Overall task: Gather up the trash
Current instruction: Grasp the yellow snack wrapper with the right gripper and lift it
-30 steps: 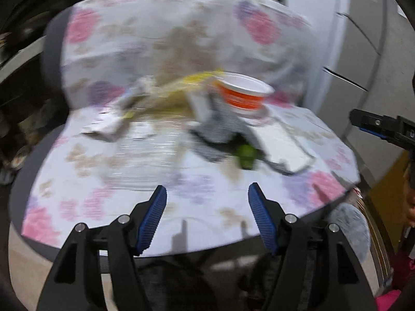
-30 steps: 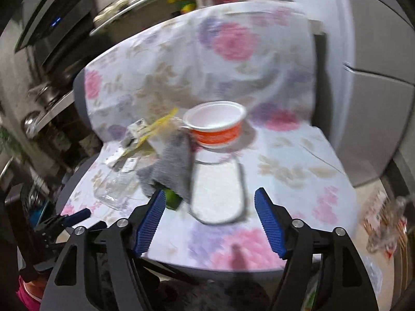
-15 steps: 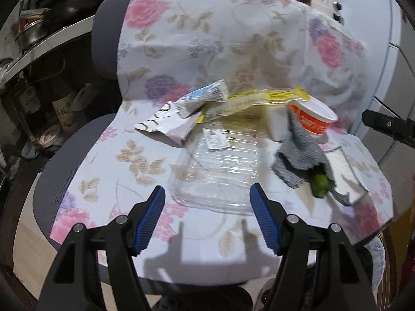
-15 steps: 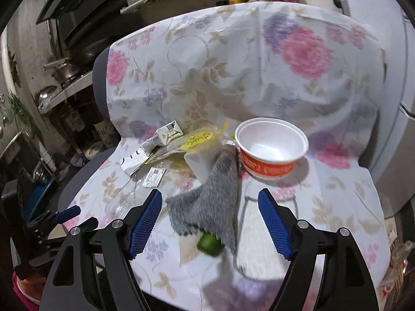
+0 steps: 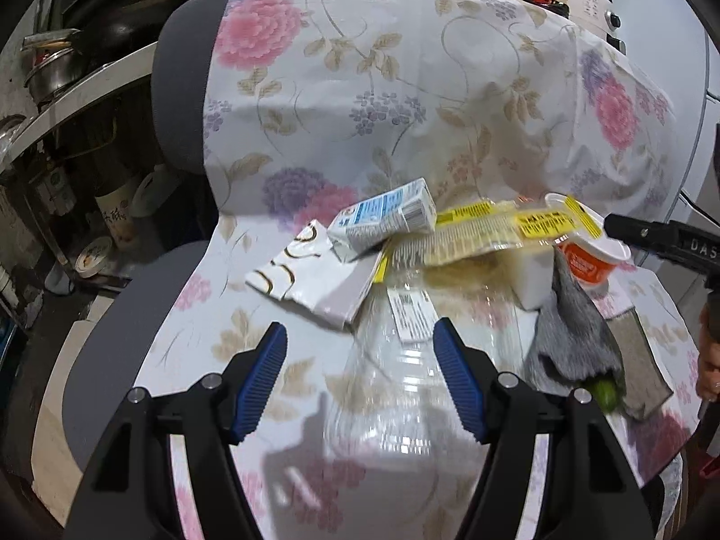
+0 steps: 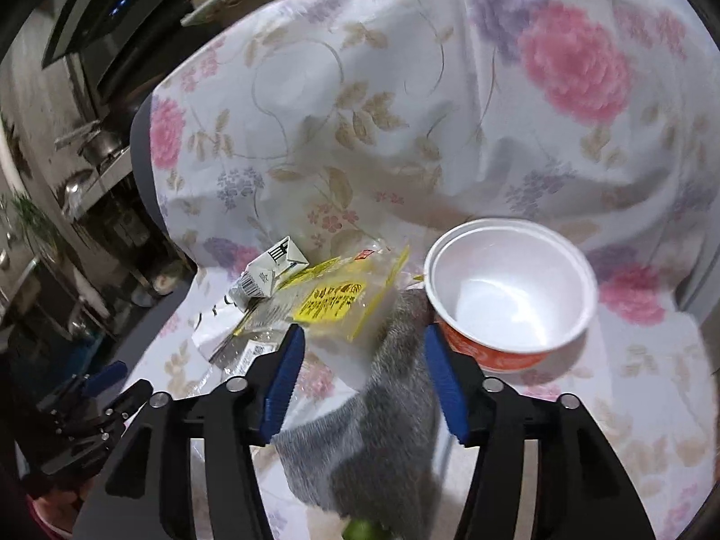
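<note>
Trash lies on a chair seat covered with a floral cloth (image 5: 360, 90). A small milk carton (image 5: 382, 220), a white torn wrapper (image 5: 310, 279), a yellow plastic wrapper (image 5: 499, 229), a clear plastic container (image 5: 405, 382), a white block (image 5: 535, 279), an orange-and-white bowl (image 6: 508, 288) and a grey cloth (image 6: 382, 427) over a green item (image 5: 605, 393). My left gripper (image 5: 360, 378) is open, over the clear container's near edge. My right gripper (image 6: 360, 382) is open, just above the grey cloth and white block (image 6: 342, 355).
Shelves with pots and jars (image 5: 67, 135) stand left of the chair. A grey cabinet (image 5: 706, 90) is to the right. A flat grey-edged pad (image 5: 639, 360) lies on the seat's right side. The left gripper shows in the right wrist view (image 6: 90, 400).
Both grippers have moved forward toward the trash pile. The left one swung left to face the carton and clear container; the right one closed in on the grey cloth and bowl.
</note>
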A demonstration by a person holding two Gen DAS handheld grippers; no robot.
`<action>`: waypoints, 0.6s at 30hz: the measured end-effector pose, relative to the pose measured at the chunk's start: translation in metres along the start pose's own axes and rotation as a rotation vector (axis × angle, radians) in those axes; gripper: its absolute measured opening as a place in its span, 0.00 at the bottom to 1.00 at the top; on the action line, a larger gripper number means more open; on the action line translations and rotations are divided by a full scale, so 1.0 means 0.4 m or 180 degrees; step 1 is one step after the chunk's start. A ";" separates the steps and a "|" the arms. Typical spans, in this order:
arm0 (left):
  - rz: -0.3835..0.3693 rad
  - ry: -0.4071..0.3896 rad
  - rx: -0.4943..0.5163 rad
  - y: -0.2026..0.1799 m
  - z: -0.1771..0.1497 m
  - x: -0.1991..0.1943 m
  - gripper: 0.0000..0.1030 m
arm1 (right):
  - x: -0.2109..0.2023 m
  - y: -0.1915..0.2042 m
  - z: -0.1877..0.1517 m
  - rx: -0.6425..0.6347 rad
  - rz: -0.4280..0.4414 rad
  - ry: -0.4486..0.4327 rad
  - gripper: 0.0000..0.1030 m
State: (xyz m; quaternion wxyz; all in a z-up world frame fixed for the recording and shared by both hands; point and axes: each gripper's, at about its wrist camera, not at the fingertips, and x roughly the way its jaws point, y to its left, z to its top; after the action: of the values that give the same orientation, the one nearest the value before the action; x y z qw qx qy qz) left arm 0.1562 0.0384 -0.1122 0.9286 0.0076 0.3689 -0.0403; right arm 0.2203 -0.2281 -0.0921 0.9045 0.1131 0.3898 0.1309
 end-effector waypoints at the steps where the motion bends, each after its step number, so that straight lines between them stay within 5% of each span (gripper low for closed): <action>1: 0.0005 0.0009 -0.0004 0.001 0.004 0.008 0.64 | 0.017 -0.005 0.007 0.0055 0.0021 0.0033 0.56; 4: 0.0015 0.0044 -0.0050 0.013 0.008 0.027 0.64 | 0.062 -0.024 0.028 0.0236 0.0031 0.0106 0.52; 6: 0.0035 0.0066 -0.0073 0.022 0.004 0.032 0.64 | 0.076 -0.021 0.033 0.0254 0.0049 0.0136 0.31; 10: 0.0112 0.0096 -0.0156 0.057 -0.007 0.031 0.64 | 0.054 0.016 0.024 0.0128 0.0074 0.0091 0.10; 18: 0.0213 0.0031 -0.0253 0.098 -0.024 -0.028 0.64 | -0.062 0.113 -0.045 -0.0110 0.0300 0.0122 0.08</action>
State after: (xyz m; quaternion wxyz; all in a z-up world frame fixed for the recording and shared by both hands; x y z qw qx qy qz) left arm 0.1445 0.0786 -0.1121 0.9272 -0.0168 0.3742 0.0055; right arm 0.1839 -0.1918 -0.0733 0.8915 0.1132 0.3990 0.1822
